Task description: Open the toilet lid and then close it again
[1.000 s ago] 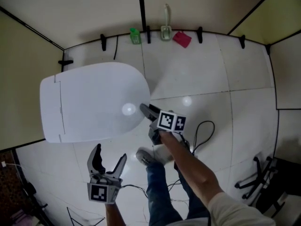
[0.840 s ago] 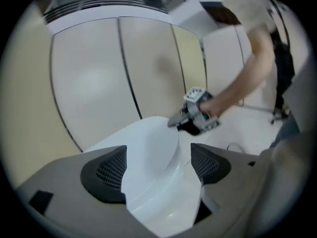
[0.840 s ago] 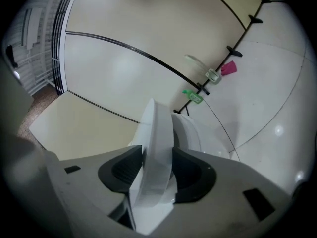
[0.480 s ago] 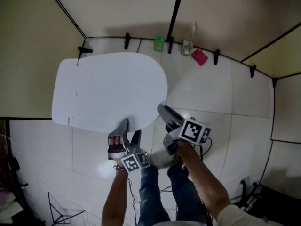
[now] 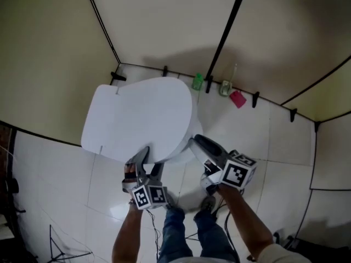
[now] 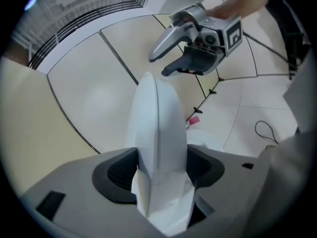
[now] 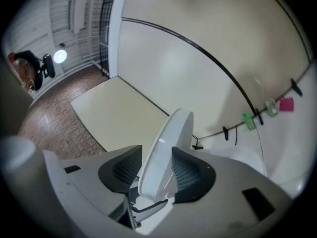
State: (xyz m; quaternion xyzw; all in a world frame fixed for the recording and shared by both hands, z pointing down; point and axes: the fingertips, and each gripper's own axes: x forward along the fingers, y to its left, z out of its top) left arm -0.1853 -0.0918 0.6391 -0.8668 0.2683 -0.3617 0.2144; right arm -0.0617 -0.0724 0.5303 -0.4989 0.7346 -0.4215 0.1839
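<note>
White toilet lid [image 5: 142, 114] stands tilted up off the bowl [image 7: 242, 160], close to the beige wall [image 5: 164, 26]; my left gripper [image 5: 147, 159] has just been closing and pinches its front rim; my right gripper [image 5: 196, 143], jaws just eased slightly wider, clamps the rim alongside.

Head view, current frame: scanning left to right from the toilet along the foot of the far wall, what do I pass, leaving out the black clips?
toilet lid → green bottle → white holder → pink item
</note>
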